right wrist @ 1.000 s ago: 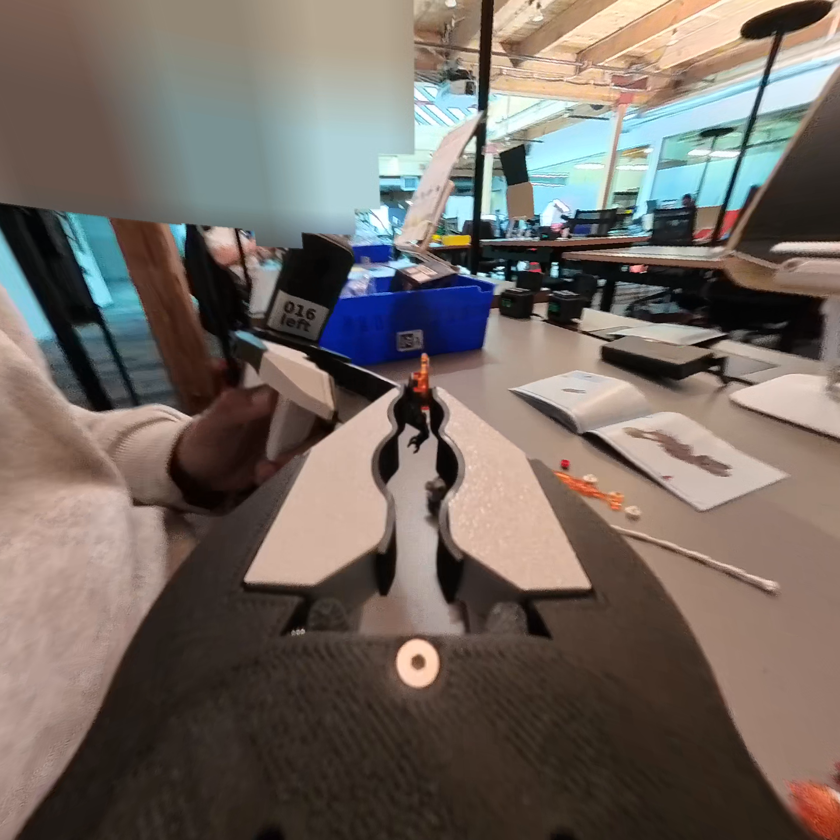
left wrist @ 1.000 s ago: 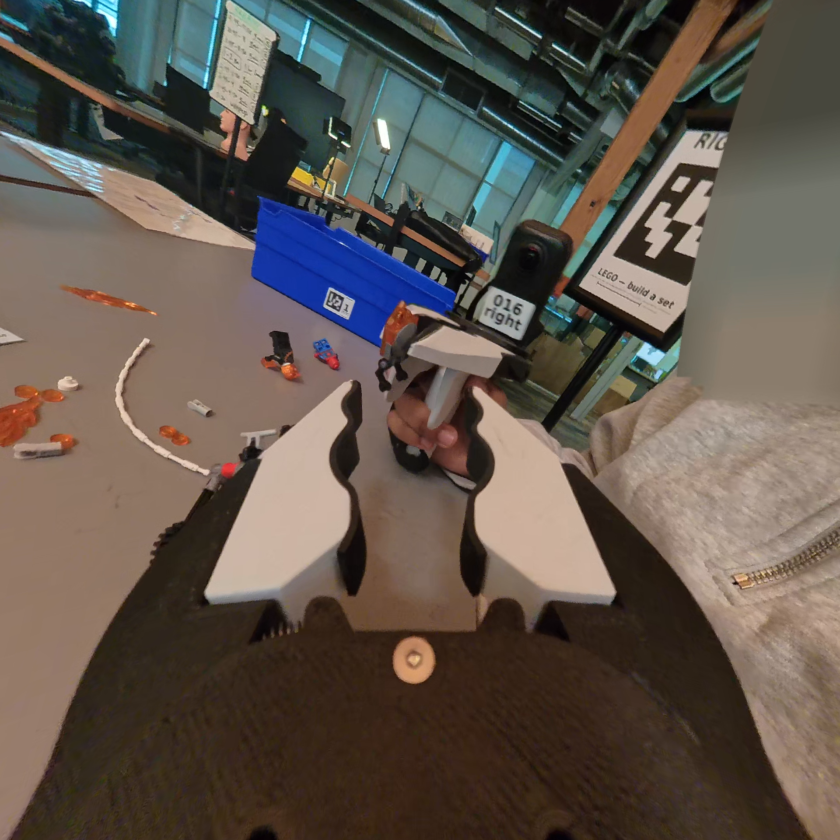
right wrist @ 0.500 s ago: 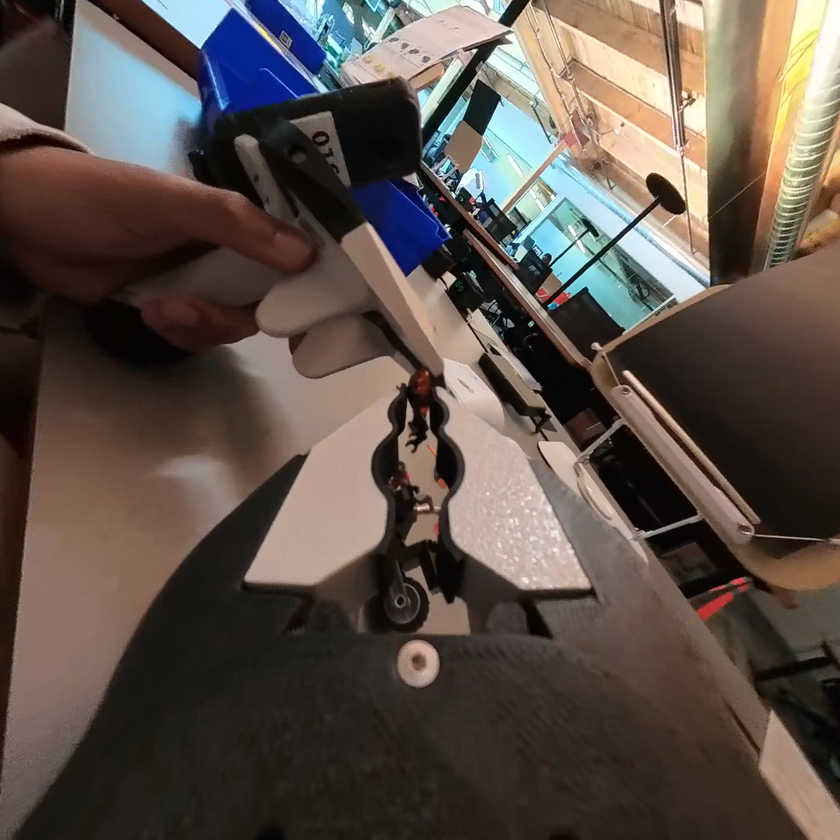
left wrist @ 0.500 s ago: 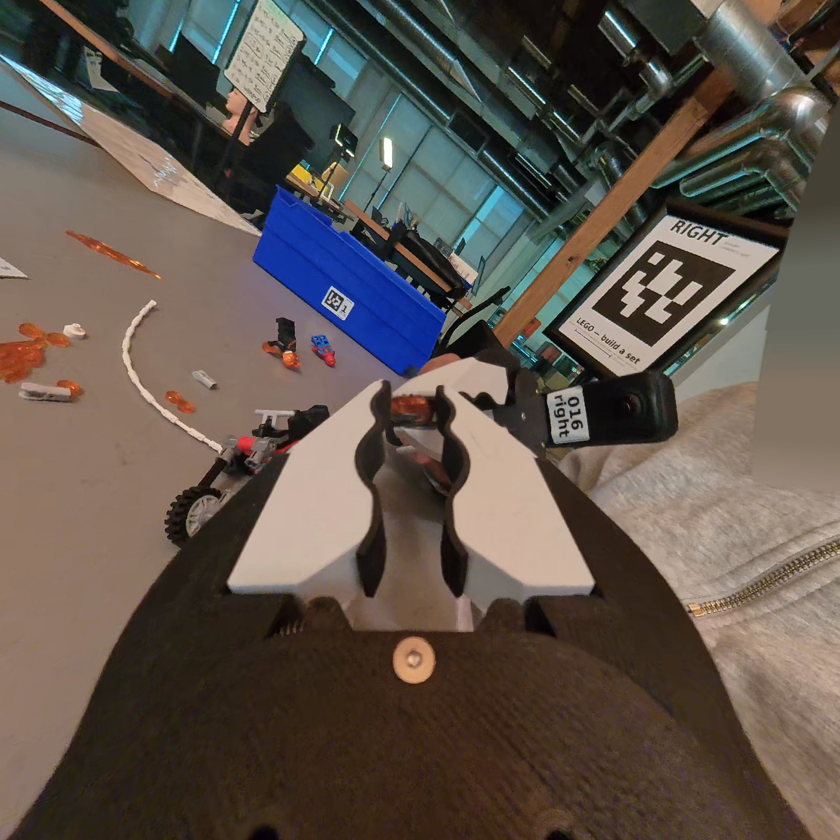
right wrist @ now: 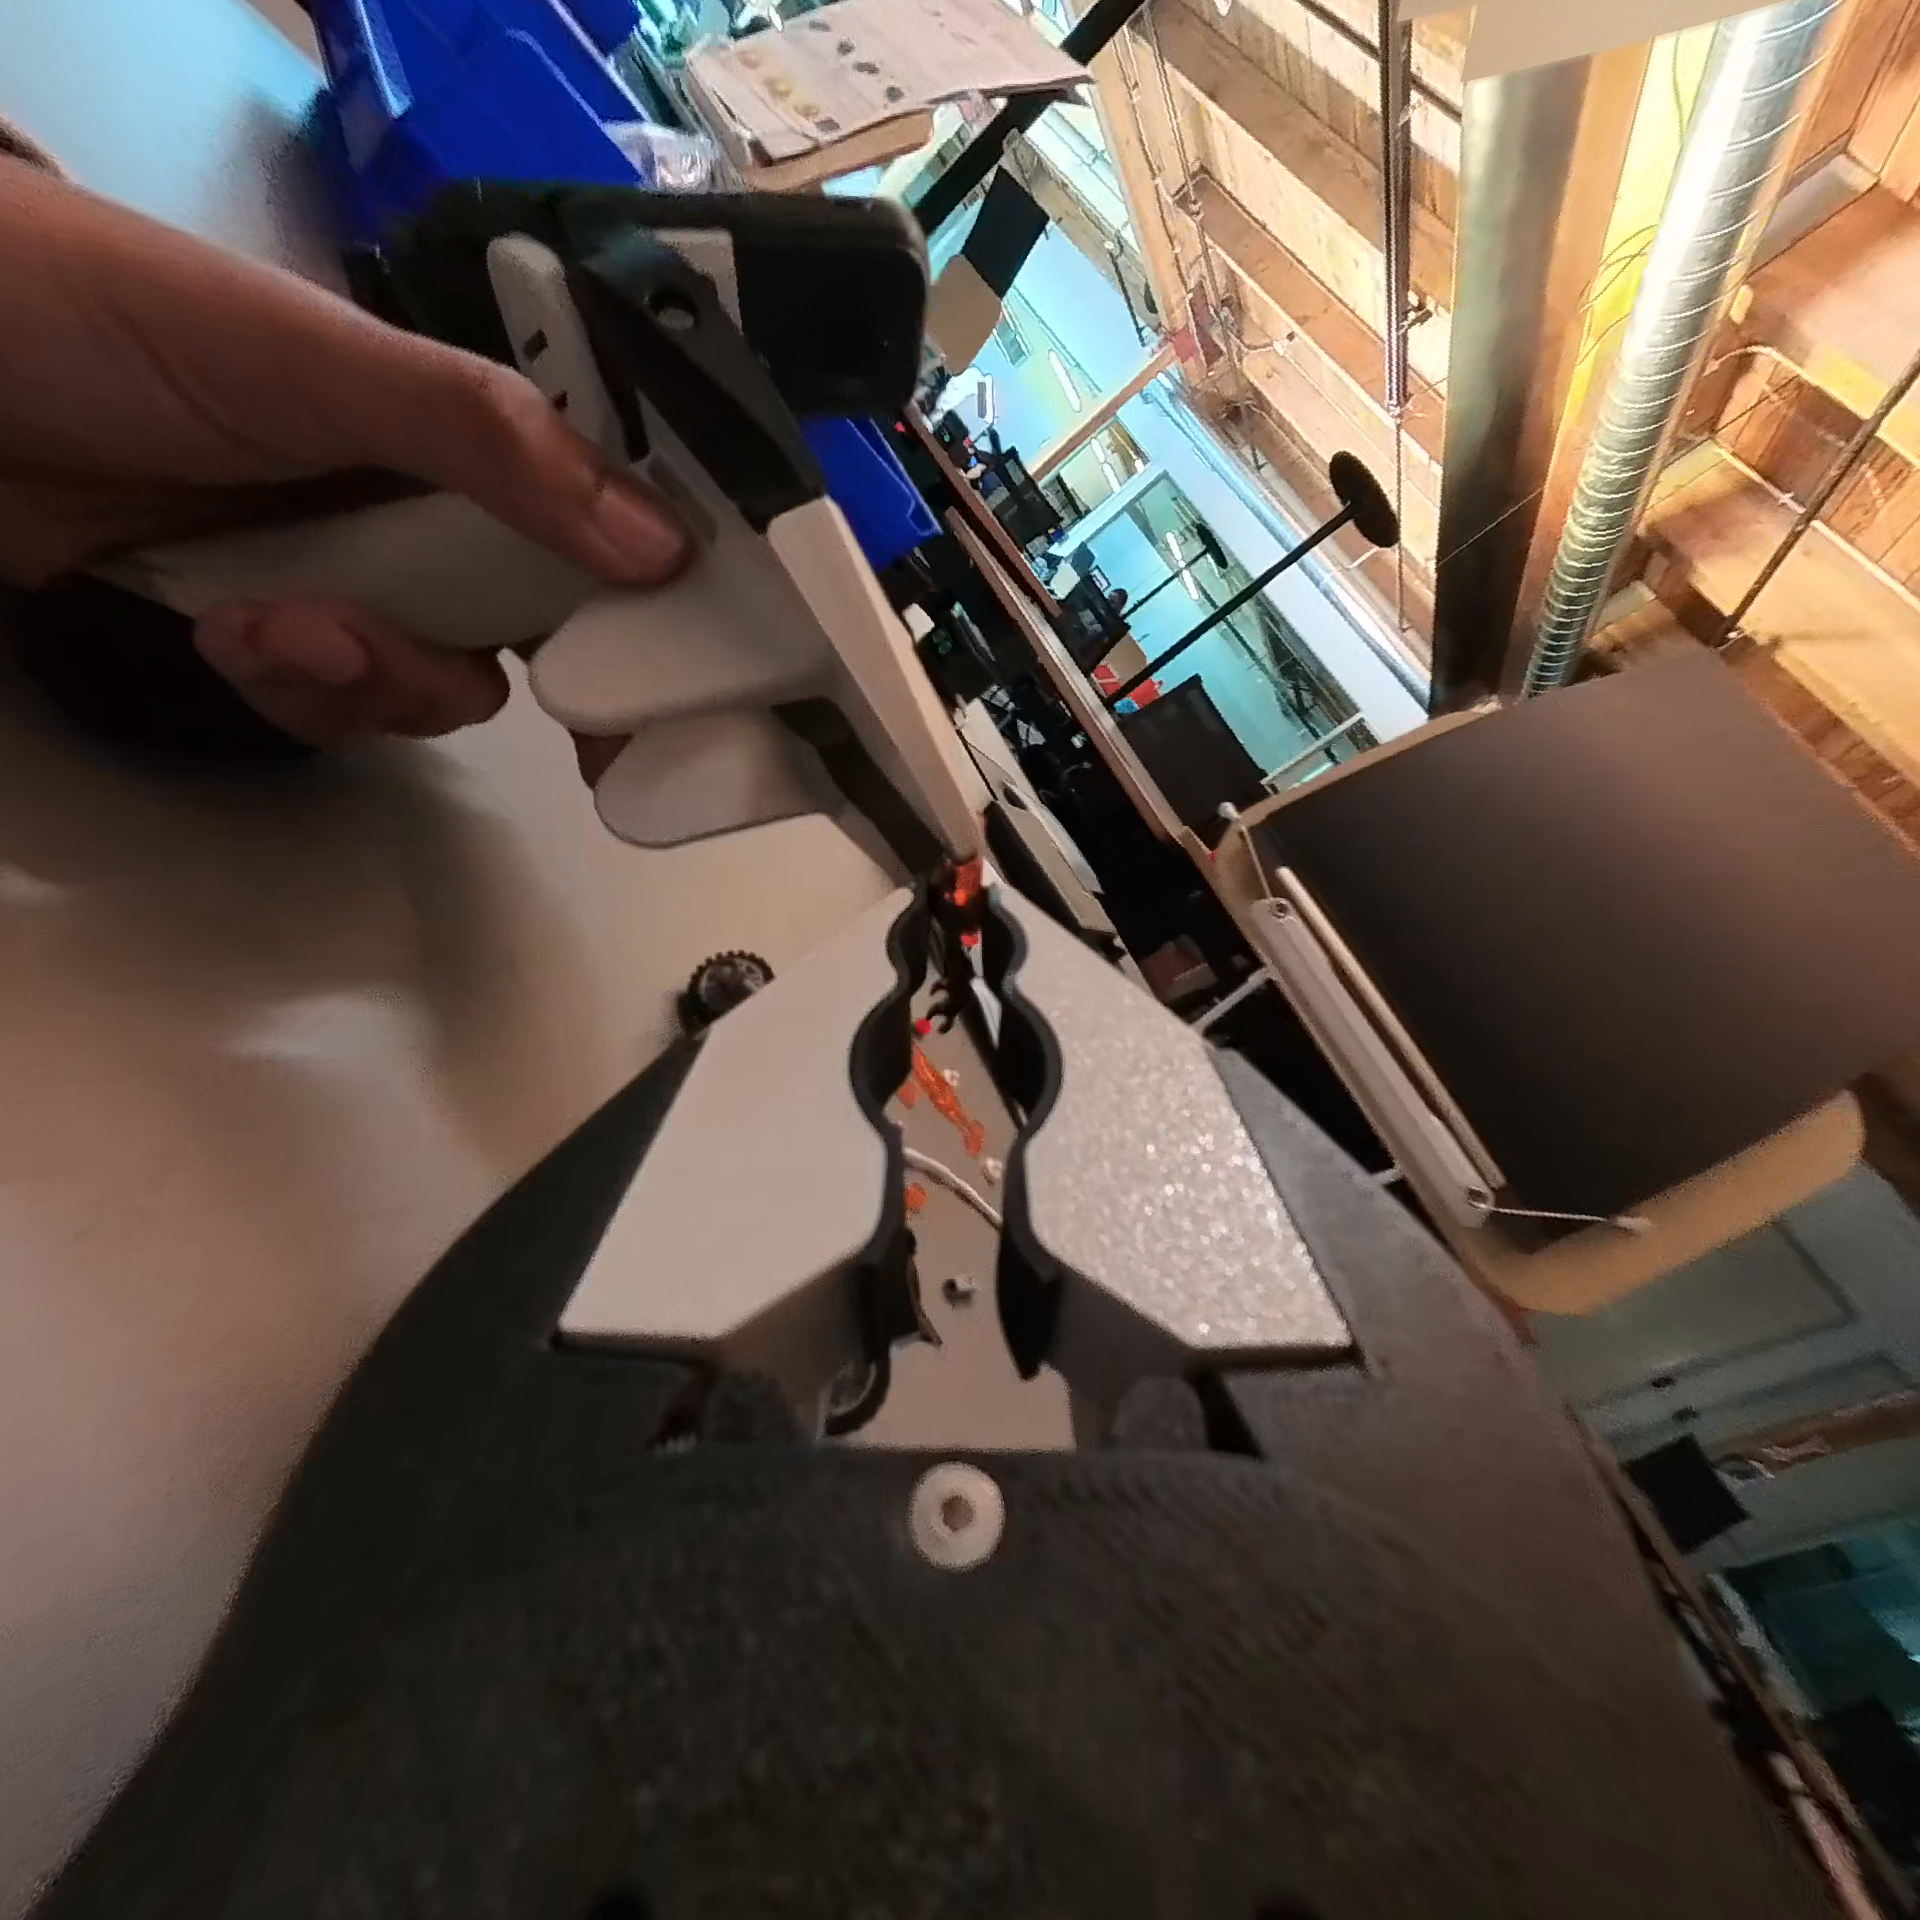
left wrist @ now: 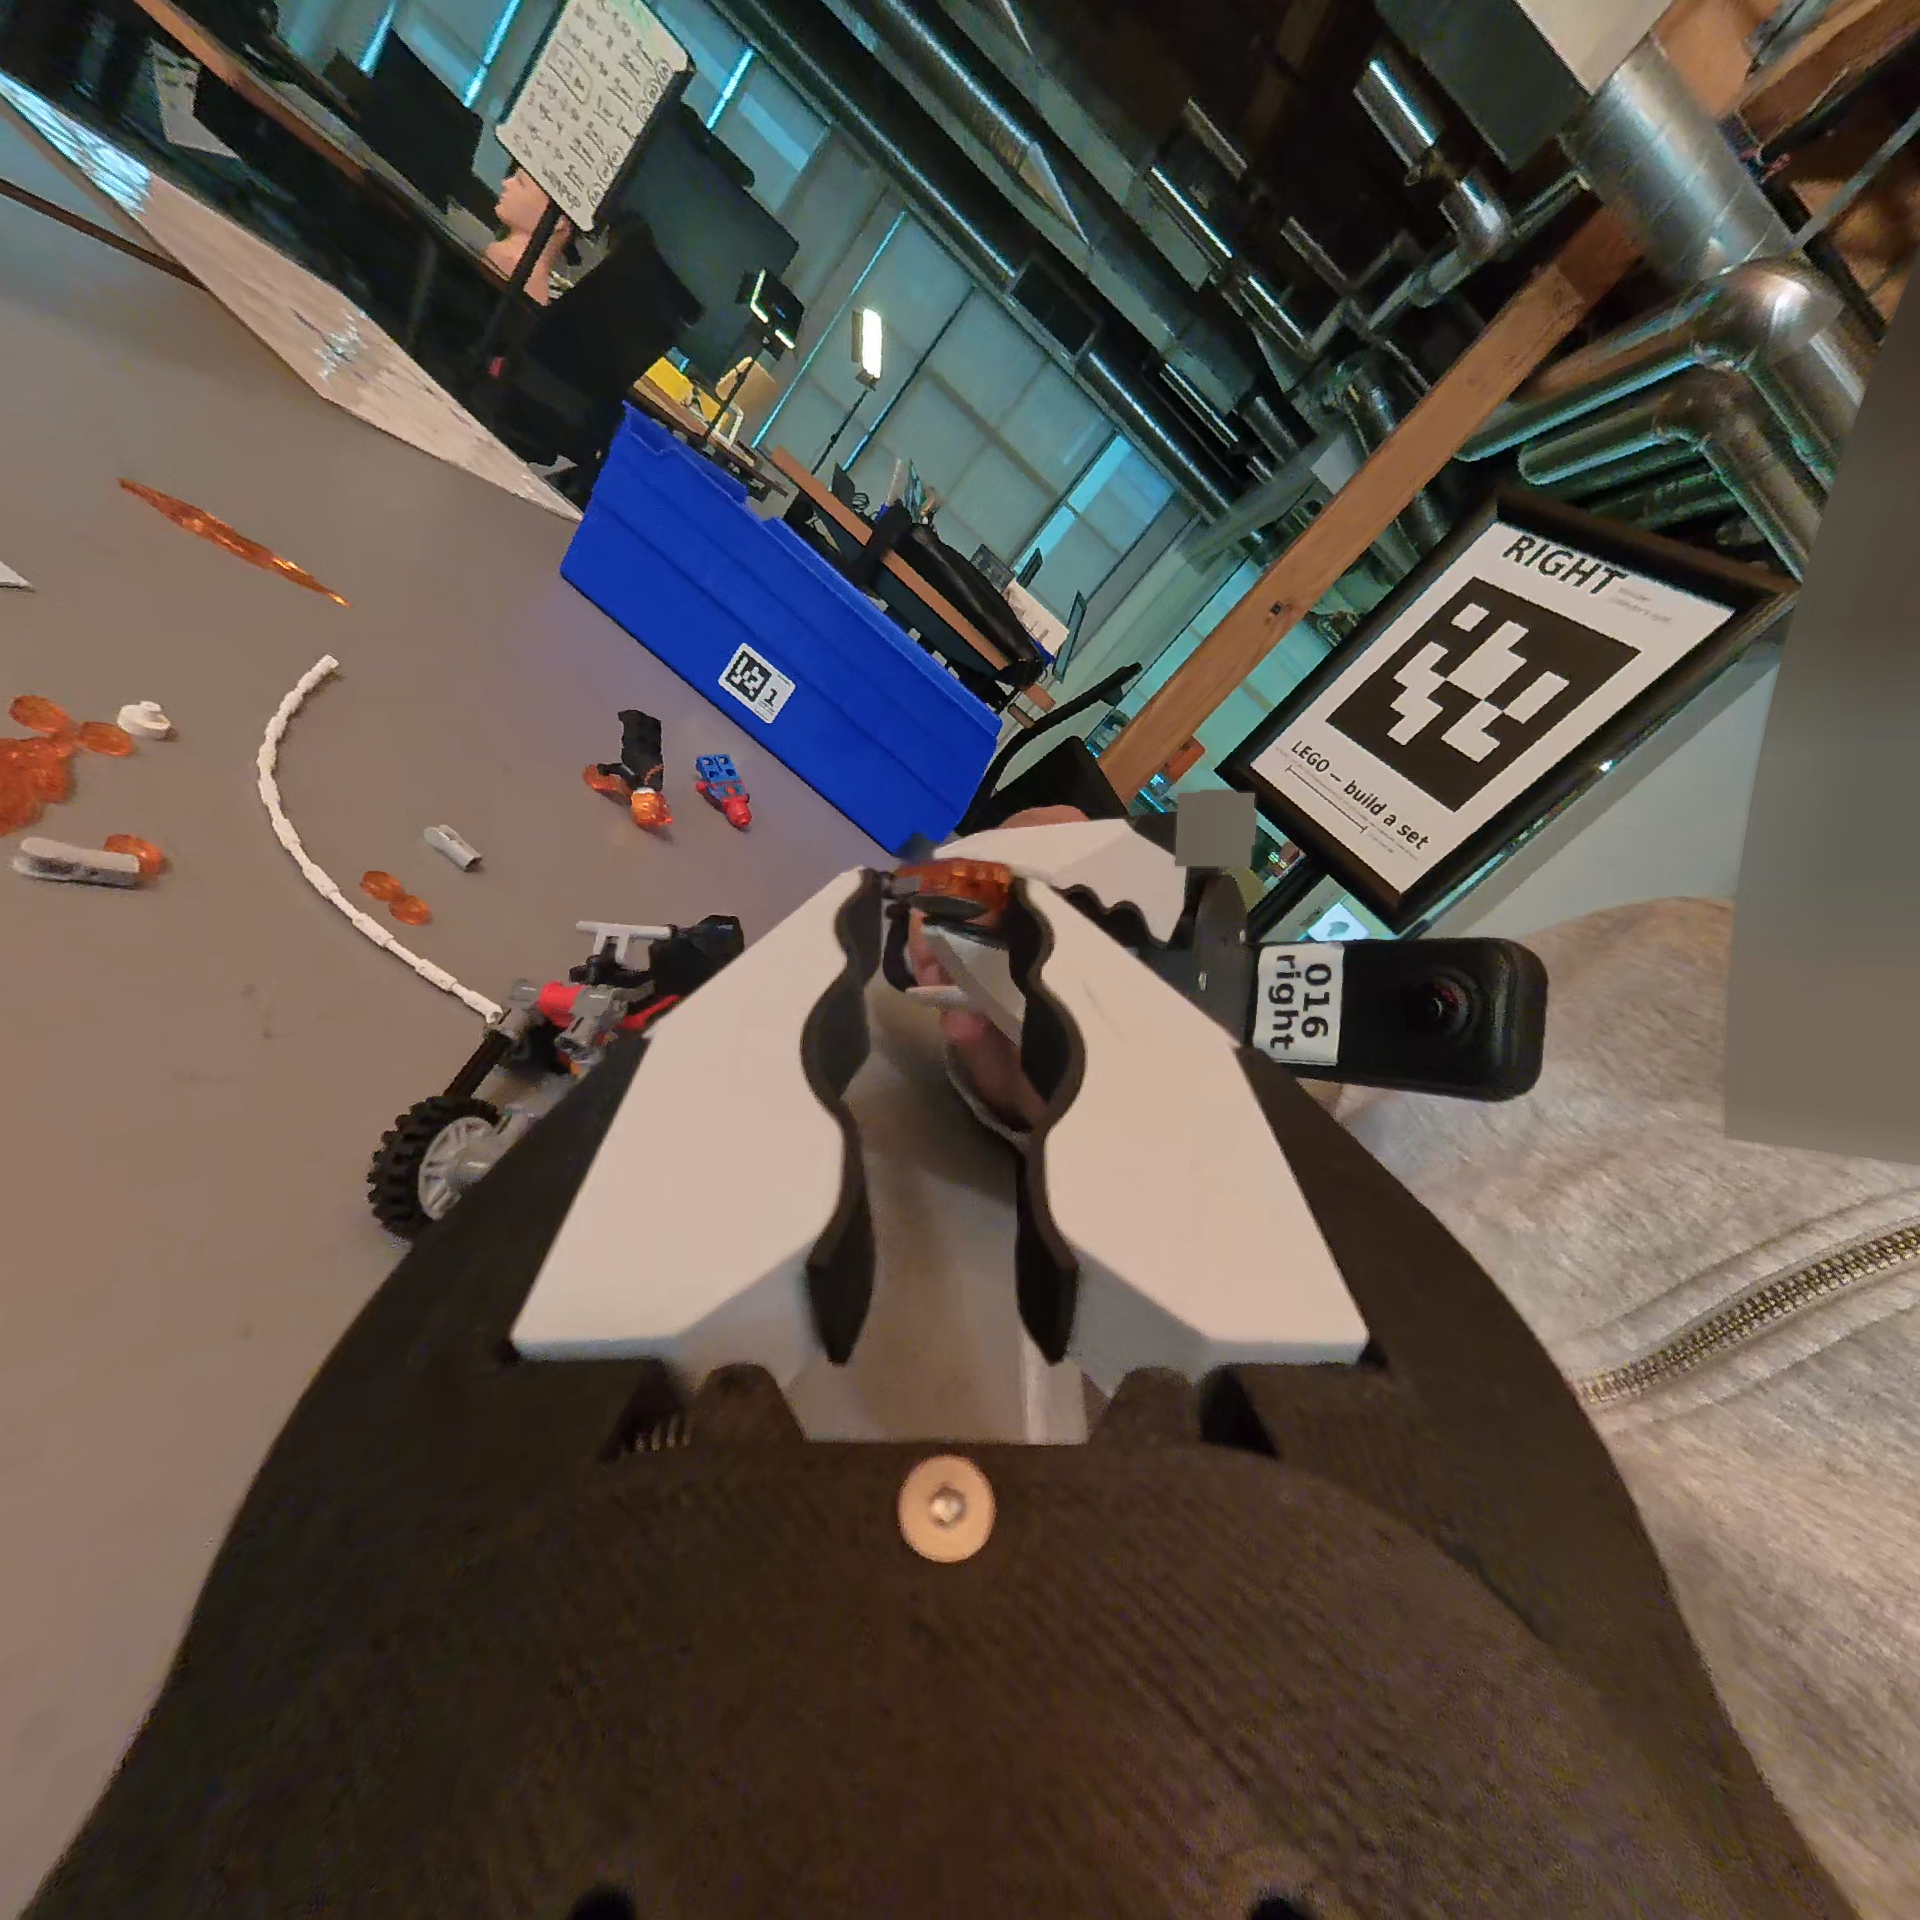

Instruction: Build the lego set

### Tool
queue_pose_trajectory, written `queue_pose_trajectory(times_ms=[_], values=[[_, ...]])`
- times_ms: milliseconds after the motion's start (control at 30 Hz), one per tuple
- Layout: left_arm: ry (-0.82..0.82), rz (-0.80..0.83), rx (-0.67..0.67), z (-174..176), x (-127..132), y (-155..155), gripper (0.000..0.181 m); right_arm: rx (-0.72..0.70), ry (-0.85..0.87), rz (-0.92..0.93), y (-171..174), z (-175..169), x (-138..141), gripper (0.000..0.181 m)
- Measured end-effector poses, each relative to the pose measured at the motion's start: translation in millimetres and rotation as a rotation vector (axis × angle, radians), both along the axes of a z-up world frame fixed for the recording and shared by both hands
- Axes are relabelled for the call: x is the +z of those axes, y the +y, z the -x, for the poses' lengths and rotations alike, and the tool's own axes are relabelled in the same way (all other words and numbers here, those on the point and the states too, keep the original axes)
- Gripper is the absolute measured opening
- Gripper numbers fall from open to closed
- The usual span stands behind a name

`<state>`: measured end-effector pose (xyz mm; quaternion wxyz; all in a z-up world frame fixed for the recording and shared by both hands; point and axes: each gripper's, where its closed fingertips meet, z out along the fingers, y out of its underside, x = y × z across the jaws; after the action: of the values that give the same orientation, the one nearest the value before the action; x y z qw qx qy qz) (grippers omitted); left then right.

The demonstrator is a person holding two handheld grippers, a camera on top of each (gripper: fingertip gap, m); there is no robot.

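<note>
My right gripper [right wrist: 956,935] is shut on a small black lego piece with an orange flame part [right wrist: 961,894], held above the table. My left gripper [left wrist: 951,894] has its tips closed around that orange part [left wrist: 951,881]. In the right wrist view it [right wrist: 961,847] comes in from the upper left, held by a hand [right wrist: 260,436]. The right gripper's fingers [left wrist: 1101,852] meet mine from the far side. A half-built lego motorcycle [left wrist: 540,1039] lies on the grey table just left of my left gripper. Its wheel also shows in the right wrist view [right wrist: 717,982].
A blue bin [left wrist: 769,644] stands at the back of the table. A white chain [left wrist: 312,831], orange flame pieces [left wrist: 42,748] and small loose parts [left wrist: 634,769] lie to the left. A framed marker sign [left wrist: 1475,707] and a grey sleeve [left wrist: 1662,1351] are on the right. Both grippers' tips are close together, under 4 cm apart.
My left gripper went from wide open to closed around the orange part. The two grippers came together, and the right gripper rolled onto its side.
</note>
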<state>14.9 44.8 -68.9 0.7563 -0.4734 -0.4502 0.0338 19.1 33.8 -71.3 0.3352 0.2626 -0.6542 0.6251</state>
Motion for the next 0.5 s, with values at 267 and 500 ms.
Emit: queue_pose_trajectory(times_ms=[267, 500], values=[[0.012, 0.008, -0.020, -2.3, 1.4, 3.2, 0.024, -0.010, 0.023, 0.007, 0.0, 0.3, -0.6, 0.007], [0.007, 0.043, -0.006, -2.3, -0.6, 3.5, 0.018, 0.010, 0.027, 0.012, 0.1, -4.0, -0.4, 0.006]])
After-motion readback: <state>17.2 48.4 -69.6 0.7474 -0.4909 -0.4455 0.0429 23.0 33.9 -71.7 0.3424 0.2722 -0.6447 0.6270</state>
